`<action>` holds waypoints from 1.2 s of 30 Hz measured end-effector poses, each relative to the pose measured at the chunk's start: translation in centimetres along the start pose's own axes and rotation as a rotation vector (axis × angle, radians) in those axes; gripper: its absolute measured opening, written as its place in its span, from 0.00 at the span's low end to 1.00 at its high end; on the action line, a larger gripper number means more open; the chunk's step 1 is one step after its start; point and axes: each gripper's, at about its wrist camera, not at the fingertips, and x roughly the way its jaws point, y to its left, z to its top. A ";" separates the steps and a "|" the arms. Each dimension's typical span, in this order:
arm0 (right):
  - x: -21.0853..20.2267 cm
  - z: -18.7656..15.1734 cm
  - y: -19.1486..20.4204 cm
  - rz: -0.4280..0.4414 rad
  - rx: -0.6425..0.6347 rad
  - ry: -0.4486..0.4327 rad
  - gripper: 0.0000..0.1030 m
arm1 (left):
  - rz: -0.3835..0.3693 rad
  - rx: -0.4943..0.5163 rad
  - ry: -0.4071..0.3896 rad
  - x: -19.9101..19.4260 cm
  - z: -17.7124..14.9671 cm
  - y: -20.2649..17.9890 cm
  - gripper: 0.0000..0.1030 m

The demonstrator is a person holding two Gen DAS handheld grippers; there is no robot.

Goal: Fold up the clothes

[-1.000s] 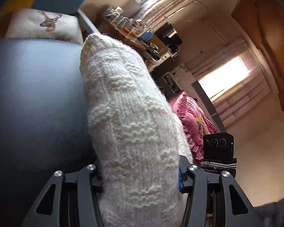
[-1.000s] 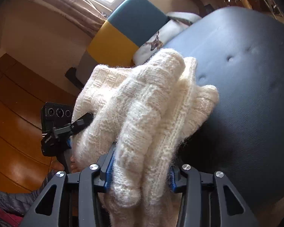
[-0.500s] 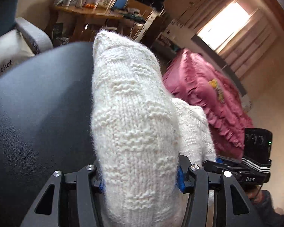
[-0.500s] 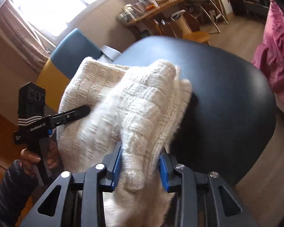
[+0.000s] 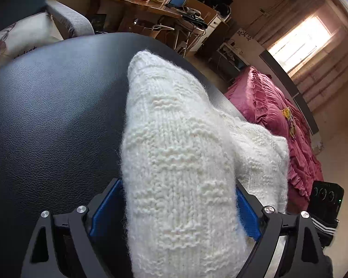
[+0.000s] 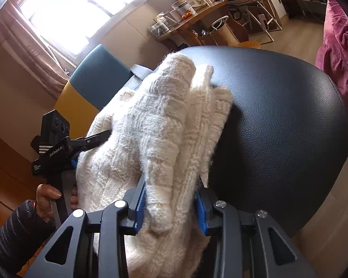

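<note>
A white knitted sweater (image 5: 178, 162) lies bunched in thick folds on a black leather seat (image 5: 48, 120). In the left wrist view my left gripper (image 5: 174, 208) straddles one fold. Its jaws are opening, the blue pads (image 5: 104, 208) stand off the wool, and the fold still lies between them. In the right wrist view my right gripper (image 6: 170, 208) is shut on another bunched fold of the sweater (image 6: 155, 127), its blue pads pressed into the knit. The left gripper's fingers (image 6: 95, 140) show at the sweater's left edge, held by a hand (image 6: 46, 194).
The black seat's (image 6: 278, 127) rounded edge drops to a wooden floor on the right. A pink ruffled bedspread (image 5: 278, 120) lies beyond it. A cluttered wooden table (image 5: 146, 2) stands behind, with a blue and yellow chair (image 6: 92, 81) and a printed cushion (image 5: 18, 39) at the seat's far side.
Both grippers carried the sweater across and down onto the black seat. The left jaws have spread apart off the fold. The right jaws closed a little tighter on theirs.
</note>
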 end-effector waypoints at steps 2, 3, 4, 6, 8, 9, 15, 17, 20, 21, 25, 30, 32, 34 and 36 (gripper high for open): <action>0.0 -0.1 -0.2 0.000 0.005 -0.005 0.34 | 0.012 -0.008 -0.019 -0.7 0.0 -0.6 0.89; 0.1 -0.1 -0.3 0.003 0.013 -0.007 0.34 | 0.016 -0.020 -0.025 -1.2 0.1 -0.6 0.89; 0.1 0.0 -0.5 0.007 0.025 -0.006 0.34 | 0.024 -0.034 -0.035 -1.7 0.2 -0.5 0.89; -0.1 0.2 -0.3 -0.008 0.027 0.000 0.37 | 0.035 -0.070 -0.067 -3.4 0.1 0.2 0.89; -1.5 0.3 1.2 -0.071 -0.034 -0.038 0.41 | 0.059 -0.090 -0.106 -5.4 -0.1 0.3 0.87; -2.3 0.3 2.1 -0.105 -0.069 -0.063 0.42 | 0.059 -0.088 -0.134 -6.8 -0.5 0.2 0.86; -5.5 -1.3 9.9 -0.109 -0.405 -0.174 0.42 | -0.034 0.055 -0.274 -11.7 -3.1 -4.7 0.86; -4.3 -2.2 11.1 -0.137 -0.499 -0.113 0.42 | -0.047 0.123 -0.269 -11.6 -4.3 -6.2 0.86; -1.0 -3.3 9.6 -0.249 -0.503 0.043 0.38 | -0.006 0.170 -0.177 -8.0 -4.9 -7.7 0.85; -0.4 -3.9 8.4 -0.255 -0.476 0.070 0.33 | 0.005 0.166 -0.138 -6.7 -5.1 -7.6 0.84; -0.8 -5.1 6.9 -0.198 -0.414 0.003 0.33 | 0.160 0.224 -0.090 -2.9 -6.6 -7.6 0.80; -0.5 -5.6 7.7 -0.244 -0.432 -0.014 0.33 | 0.212 0.227 -0.120 -2.5 -6.9 -8.2 0.82; -0.6 -5.7 7.9 -0.251 -0.410 -0.026 0.33 | 0.231 0.211 -0.135 -2.6 -6.9 -8.7 0.86; -0.8 -5.6 8.3 -0.265 -0.389 -0.035 0.34 | 0.256 0.183 -0.149 -2.9 -6.9 -9.1 0.86; -1.1 -5.3 9.2 -0.286 -0.376 -0.039 0.34 | 0.310 0.157 -0.166 -3.7 -6.8 -9.7 0.86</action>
